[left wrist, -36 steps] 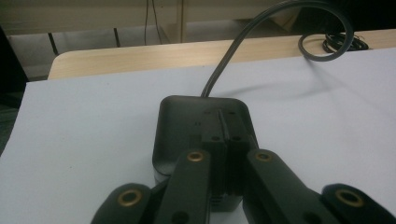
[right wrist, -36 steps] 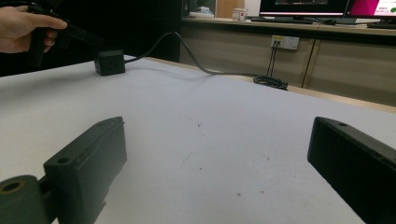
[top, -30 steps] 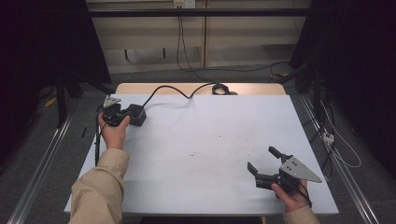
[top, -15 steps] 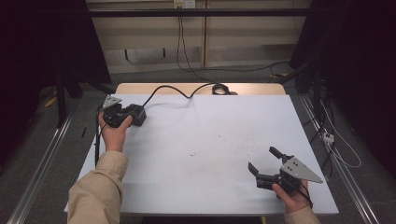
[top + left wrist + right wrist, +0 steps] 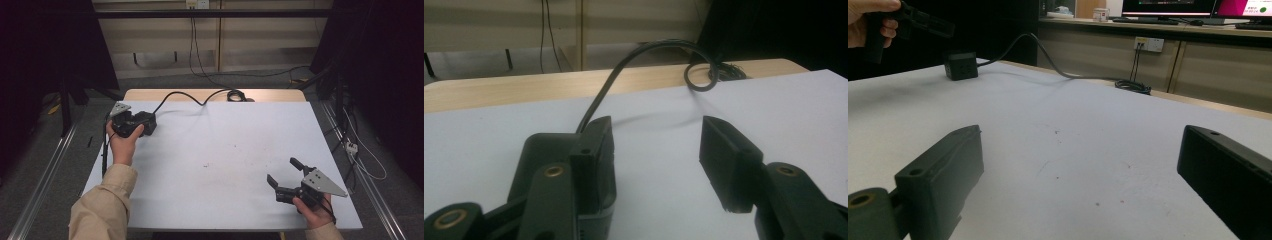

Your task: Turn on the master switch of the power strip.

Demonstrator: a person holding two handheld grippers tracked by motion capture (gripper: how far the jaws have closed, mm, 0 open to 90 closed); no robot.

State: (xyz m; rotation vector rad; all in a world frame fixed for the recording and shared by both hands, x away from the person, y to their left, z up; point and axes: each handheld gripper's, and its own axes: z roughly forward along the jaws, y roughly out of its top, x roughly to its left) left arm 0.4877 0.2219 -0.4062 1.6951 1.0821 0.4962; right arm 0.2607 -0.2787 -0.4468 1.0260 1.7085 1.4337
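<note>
Tan sleeve (image 5: 102,202) on left forearm; black grippers with blocky jaws, brass-ringed screws, grey three-cornered plate (image 5: 324,182).

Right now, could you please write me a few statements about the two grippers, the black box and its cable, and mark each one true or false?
1. The left gripper is clamped shut on the black box. False: its jaws have just been opening, and a gap shows beside the box.
2. A black cable runs from the box towards the table's far edge. True.
3. The right gripper holds the cable. False: its jaws stand open over bare white table.
4. The cable ends in a coil at the far edge. True.
</note>
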